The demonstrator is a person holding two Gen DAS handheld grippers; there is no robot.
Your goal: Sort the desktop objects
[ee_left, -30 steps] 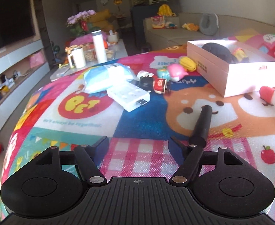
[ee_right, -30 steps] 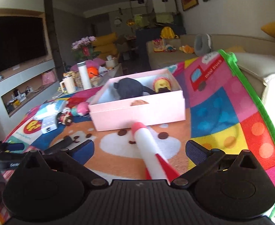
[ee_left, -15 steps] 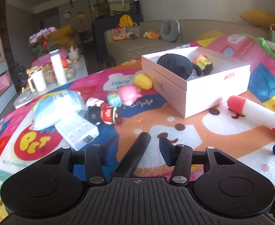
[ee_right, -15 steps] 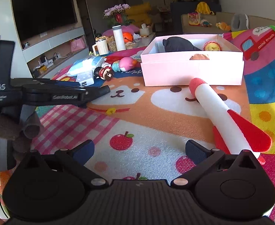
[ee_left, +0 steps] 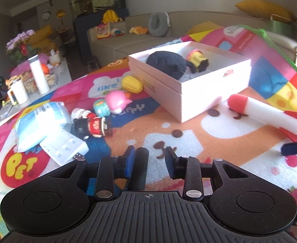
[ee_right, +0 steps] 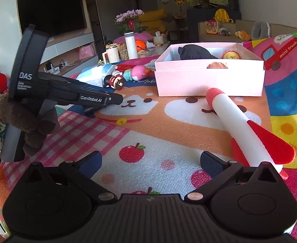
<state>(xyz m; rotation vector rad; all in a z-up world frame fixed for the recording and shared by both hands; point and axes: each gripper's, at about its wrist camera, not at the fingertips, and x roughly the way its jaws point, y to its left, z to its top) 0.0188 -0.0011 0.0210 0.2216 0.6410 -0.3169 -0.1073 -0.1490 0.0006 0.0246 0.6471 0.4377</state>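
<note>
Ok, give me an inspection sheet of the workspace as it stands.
Surface: colourful cartoon play mat, lying flat.
Job's things: open pink cardboard box holding a dark plush and a yellow doll; red-and-white foam rocket on the mat in front of it.
Clutter: toy figures, yellow corn toy, blue tissue pack, white plastic case.
Grippers: left gripper closed in, black rod between its fingers; right gripper open, empty.
Cables: nothing seen on the mat.
Surroundings: sofa, television.

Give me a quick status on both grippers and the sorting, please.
Left gripper shut on black stick. Right gripper open, empty, foam rocket just beside it. Nothing blocking the pink box.
</note>
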